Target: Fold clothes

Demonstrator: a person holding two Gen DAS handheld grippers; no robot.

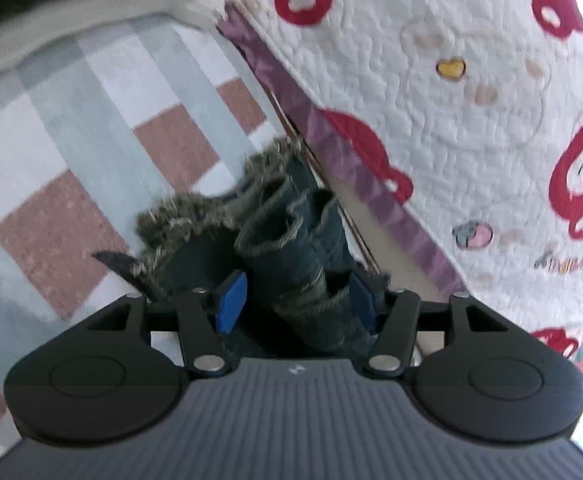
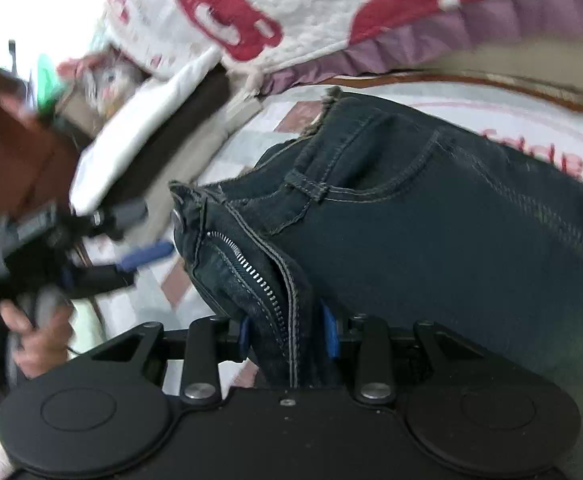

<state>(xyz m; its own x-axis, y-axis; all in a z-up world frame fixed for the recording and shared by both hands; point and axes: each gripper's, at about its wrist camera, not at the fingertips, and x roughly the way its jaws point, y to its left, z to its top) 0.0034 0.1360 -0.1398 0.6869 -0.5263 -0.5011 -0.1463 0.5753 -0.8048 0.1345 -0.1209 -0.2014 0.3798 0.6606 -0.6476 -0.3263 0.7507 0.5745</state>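
Dark blue jeans (image 1: 291,248) lie on a checked sheet (image 1: 91,140). Their frayed leg hems sit bunched between the blue pads of my left gripper (image 1: 297,300), whose jaws stand apart with a gap to the cloth on the left side. In the right wrist view the waist end of the jeans (image 2: 431,220) shows its open zip and button. My right gripper (image 2: 287,336) has its pads pressed on the fly seam. The left gripper (image 2: 143,236) appears blurred at the left, held by a hand (image 2: 39,332).
A white quilt with red bear prints and a purple edge (image 1: 451,100) lies along the right side, and across the top in the right wrist view (image 2: 311,20). A brown piece of furniture (image 2: 7,152) with clutter stands at far left.
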